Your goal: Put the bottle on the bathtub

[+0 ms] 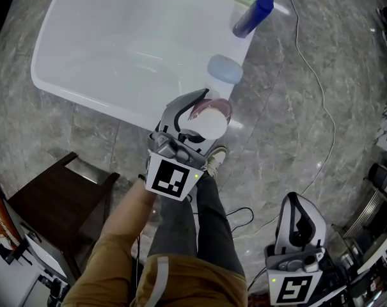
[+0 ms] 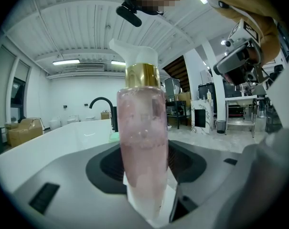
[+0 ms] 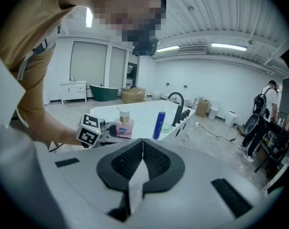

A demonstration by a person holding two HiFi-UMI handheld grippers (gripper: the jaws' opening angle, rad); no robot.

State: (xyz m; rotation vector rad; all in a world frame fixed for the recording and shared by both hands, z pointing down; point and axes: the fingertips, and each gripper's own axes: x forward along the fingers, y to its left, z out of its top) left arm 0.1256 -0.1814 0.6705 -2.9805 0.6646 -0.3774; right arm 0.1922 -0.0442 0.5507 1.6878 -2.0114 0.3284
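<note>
Head view has the left gripper (image 1: pixel 201 107) clamped on the bottle (image 1: pixel 210 119) right at the near corner of the bathtub (image 1: pixel 84 93). The flat rim ledge sits at roughly 12 o'clock from it, and a pale blue oval thing (image 1: pixel 225 69) is parked there already. Further along at 1 o'clock there's a blue bottle (image 1: pixel 252 13).

The bottle's long axis is straight up and down, so from above you mostly see its pump top. I can't tell if the base is touching the rim or hanging just off it. My guess is it needs a short nudge toward 12 and then a straight set-down, staying clear of that oval thing.

Left gripper view shows it well: clear pink body partly full of liquid, gold collar, white pump head, jaws pinching the lower body.

The right gripper (image 3: pixel 142 156) is way off at 5 o'clock with its jaws pressed together on nothing, so the left one is doing the job.
</note>
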